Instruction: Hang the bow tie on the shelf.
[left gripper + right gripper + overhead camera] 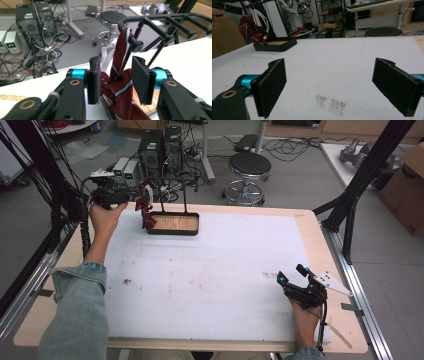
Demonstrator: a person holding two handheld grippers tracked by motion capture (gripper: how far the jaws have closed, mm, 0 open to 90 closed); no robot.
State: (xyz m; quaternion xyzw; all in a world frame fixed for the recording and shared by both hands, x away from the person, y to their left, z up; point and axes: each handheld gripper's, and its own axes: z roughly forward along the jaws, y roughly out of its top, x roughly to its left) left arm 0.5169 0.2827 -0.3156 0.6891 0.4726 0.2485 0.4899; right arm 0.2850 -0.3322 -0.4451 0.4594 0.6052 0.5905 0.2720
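Observation:
A dark red striped tie (145,210) hangs from a peg of the black rack (172,180), whose wooden-floored base (172,231) stands at the far left of the table. My left gripper (136,195) is held level at the rack. In the left gripper view its jaws (116,67) stand partly apart with the tie (120,85) bunched between them; the pads (93,80) do not press on it. The rack's pegs (162,32) reach over to the right. My right gripper (289,276) rests near the table's right front, jaws (329,75) wide apart over the mat, holding nothing.
A white foam mat (210,270) covers most of the wooden table, with dark specks (332,103) ahead of the right gripper. Beyond the far edge stand a stool (248,167), computer towers (160,147) and tangled cables. Black frame struts (360,185) rise at the right.

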